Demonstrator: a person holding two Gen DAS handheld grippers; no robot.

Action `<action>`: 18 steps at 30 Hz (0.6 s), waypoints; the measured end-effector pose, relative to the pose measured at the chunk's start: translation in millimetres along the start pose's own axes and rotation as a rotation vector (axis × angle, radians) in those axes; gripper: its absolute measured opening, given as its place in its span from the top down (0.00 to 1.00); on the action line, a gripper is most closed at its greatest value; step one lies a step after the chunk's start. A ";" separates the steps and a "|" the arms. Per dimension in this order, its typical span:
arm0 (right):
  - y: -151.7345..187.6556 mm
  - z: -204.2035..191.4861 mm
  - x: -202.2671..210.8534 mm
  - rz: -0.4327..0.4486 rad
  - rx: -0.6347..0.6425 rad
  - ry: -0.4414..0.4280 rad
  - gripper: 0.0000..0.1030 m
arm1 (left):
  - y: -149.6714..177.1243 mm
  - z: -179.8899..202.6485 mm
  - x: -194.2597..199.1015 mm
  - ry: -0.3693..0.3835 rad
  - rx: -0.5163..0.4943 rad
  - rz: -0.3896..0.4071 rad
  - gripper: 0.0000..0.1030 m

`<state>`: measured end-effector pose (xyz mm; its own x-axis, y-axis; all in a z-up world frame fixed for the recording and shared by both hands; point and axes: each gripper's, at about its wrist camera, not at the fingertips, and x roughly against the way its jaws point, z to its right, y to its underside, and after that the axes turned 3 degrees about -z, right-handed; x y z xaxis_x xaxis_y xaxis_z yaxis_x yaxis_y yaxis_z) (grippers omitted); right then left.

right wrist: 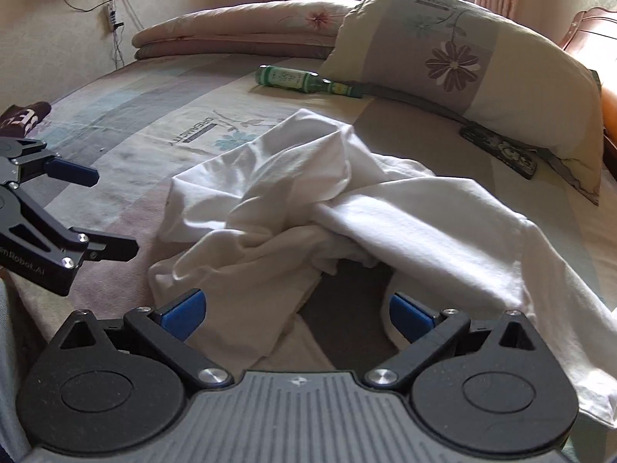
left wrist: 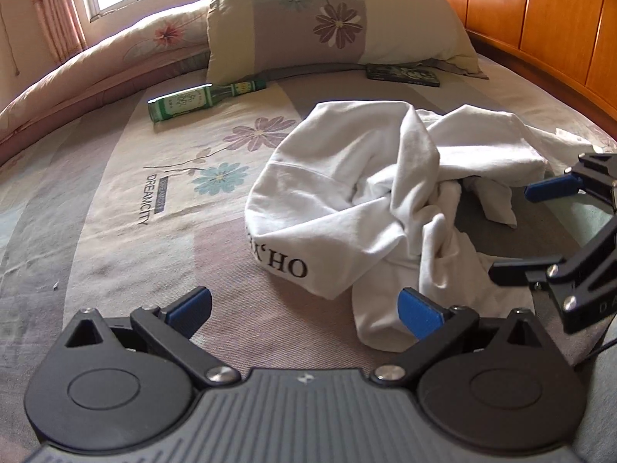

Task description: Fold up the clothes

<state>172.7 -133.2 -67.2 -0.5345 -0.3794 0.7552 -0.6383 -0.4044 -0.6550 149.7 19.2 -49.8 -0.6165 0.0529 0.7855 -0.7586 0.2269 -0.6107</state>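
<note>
Lying in a crumpled heap on the bed (left wrist: 96,200), a white shirt (left wrist: 347,177) is seen between the two tools. On the left, the left gripper (left wrist: 304,308) is held low over the sheet with its blue pads spread wide, and nothing is pinched in it; one pad is just beside the near edge of the shirt, where black letters are printed. In the middle, the cloth is bunched and twisted into a knot of folds, so no flat side can be made out, and the shirt is not folded as it lies now. On the right, the right gripper (right wrist: 297,312) is also spread wide and nothing is held; loose cloth lies close by both its pads. The shirt is judged to be light, soft and floppy, so it will sag and slide when it is lifted, and it will not break. A good hold is likely at a thin outer edge or corner, one for each tool, not at the thick bunch in the middle. Farther back, a green bottle (left wrist: 200,98) and a pillow (left wrist: 327,23) are seen, well apart from the shirt.
</note>
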 end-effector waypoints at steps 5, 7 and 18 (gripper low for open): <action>-2.9 -25.9 -27.7 -0.036 0.025 0.049 0.00 | 6.6 -4.7 0.5 0.021 0.019 -0.004 0.01; -2.5 -20.3 -31.6 -0.032 0.008 0.106 0.00 | 9.2 -6.6 0.7 0.029 0.027 -0.005 0.01; 12.8 29.8 -17.1 0.010 -0.166 0.264 0.00 | 16.6 2.1 -26.4 0.097 0.087 -0.022 0.01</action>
<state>190.2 -156.7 -89.2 -0.6528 -0.1450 0.7436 -0.7025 -0.2516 -0.6658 153.0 19.6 -80.9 -0.5795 0.1435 0.8022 -0.7898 0.1438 -0.5963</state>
